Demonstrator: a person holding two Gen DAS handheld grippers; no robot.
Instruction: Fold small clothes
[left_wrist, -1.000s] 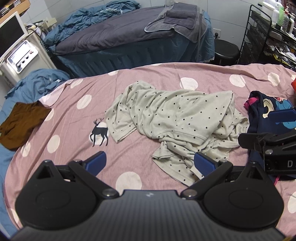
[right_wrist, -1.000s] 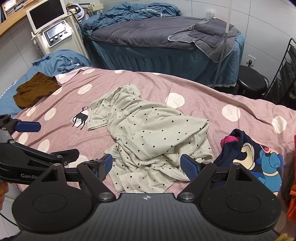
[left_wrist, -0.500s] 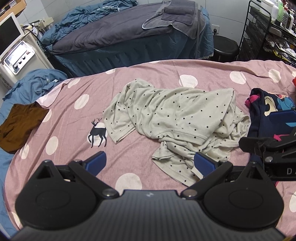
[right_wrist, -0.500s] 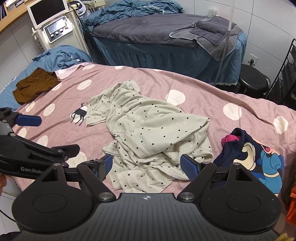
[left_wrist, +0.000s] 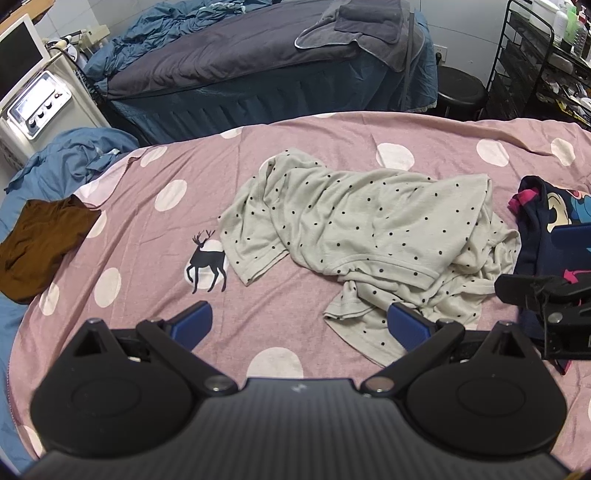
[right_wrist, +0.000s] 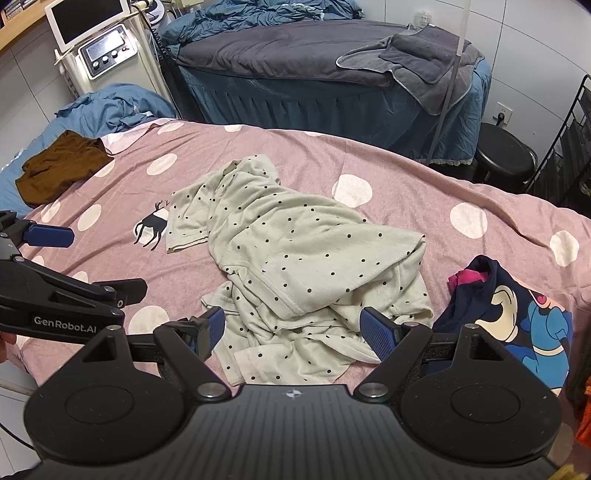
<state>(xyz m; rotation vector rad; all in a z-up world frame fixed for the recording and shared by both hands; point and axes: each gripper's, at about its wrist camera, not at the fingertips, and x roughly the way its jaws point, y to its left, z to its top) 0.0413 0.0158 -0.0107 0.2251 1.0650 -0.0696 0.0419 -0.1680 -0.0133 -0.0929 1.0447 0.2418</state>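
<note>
A crumpled pale grey-green garment with black dots (left_wrist: 369, 236) lies in the middle of the pink spotted bedsheet (left_wrist: 295, 129); it also shows in the right wrist view (right_wrist: 295, 258). My left gripper (left_wrist: 299, 325) is open and empty, above the sheet at the garment's near left edge. My right gripper (right_wrist: 291, 328) is open and empty, above the garment's near hem. A navy cartoon-print garment (right_wrist: 509, 306) lies crumpled to the right. A brown garment (left_wrist: 37, 240) lies at the far left.
A massage bed with dark blue-grey covers (right_wrist: 314, 62) stands behind. A white machine with a screen (right_wrist: 99, 48) is at back left. A black stool (right_wrist: 506, 158) and a black wire rack (left_wrist: 535, 55) are at back right. A blue cloth heap (left_wrist: 74, 158) lies beside the sheet.
Both grippers have risen and pulled back slightly, so the view looks down more steeply on the dotted garment. Both stay open. The clothes have not moved.
</note>
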